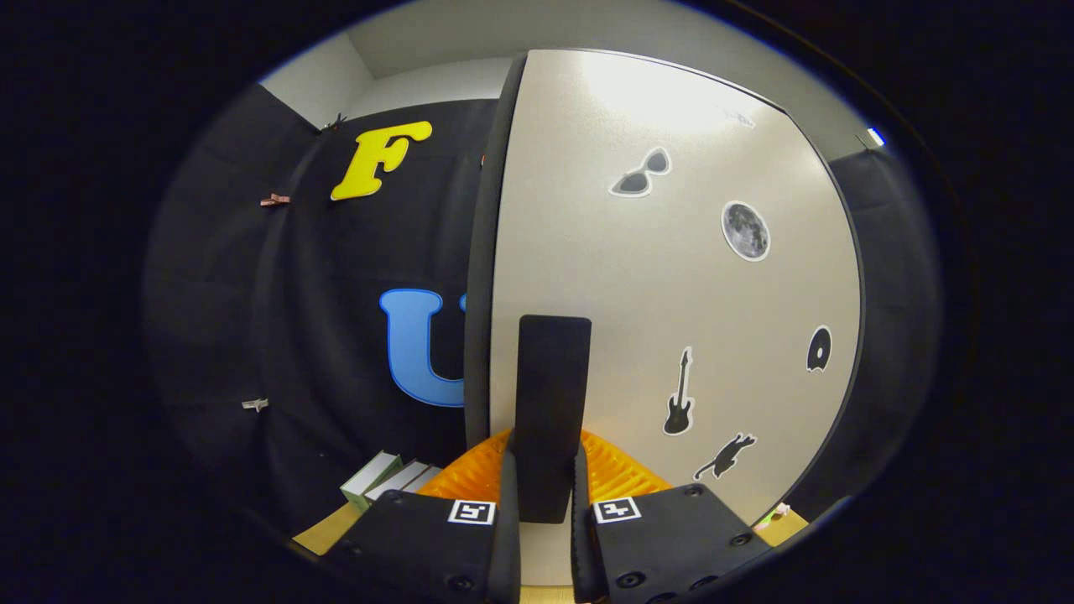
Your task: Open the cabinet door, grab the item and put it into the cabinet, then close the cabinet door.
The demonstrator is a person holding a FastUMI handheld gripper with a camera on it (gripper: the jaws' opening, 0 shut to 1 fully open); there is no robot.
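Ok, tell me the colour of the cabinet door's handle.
Black, seen in the gripper view: the handle on the pale cabinet door, with the claw shut on it.

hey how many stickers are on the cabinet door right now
5 on the cabinet door: sunglasses, moon, record, guitar, cat. The claw grips the handle, possibly hiding more.

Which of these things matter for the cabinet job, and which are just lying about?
Part of the job:
- cabinet door
- dark handle, with the gripper shut on it

Just lying about:
- small boxes beside the cabinet
- stickers on the door
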